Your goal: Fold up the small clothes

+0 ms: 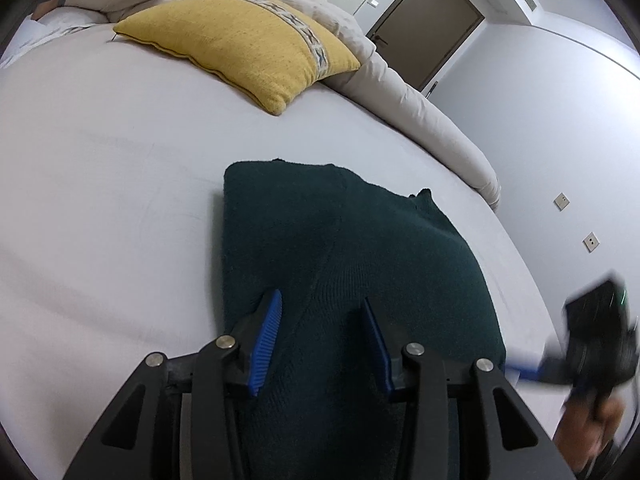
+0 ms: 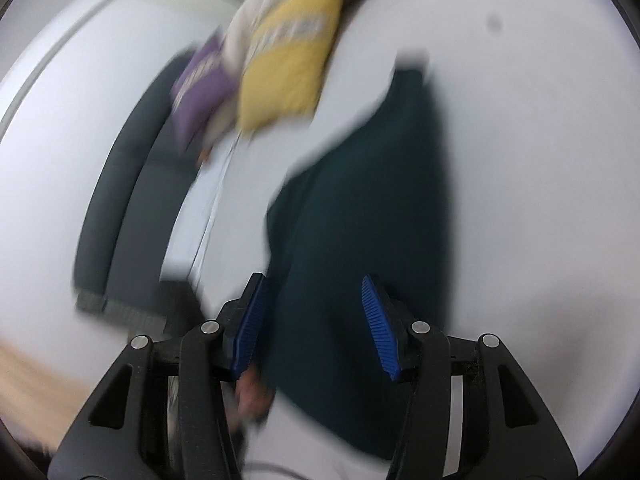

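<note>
A dark green knitted garment [image 1: 344, 264] lies folded on the white bed sheet [image 1: 100, 184]. My left gripper [image 1: 320, 304] is open just above its near end, blue pads on either side of the cloth, holding nothing. In the left wrist view the right gripper [image 1: 592, 344] shows blurred at the far right, off the garment's edge. In the right wrist view, which is motion-blurred, the garment [image 2: 368, 208] lies ahead and my right gripper [image 2: 316, 288] is open and empty above its near part.
A yellow cushion [image 1: 240, 44] lies on the bed beyond the garment, with a beige duvet [image 1: 400, 92] along the far edge. A purple cushion [image 2: 200, 88] and a dark headboard [image 2: 120, 208] show in the right wrist view. A door [image 1: 424, 24] stands in the far wall.
</note>
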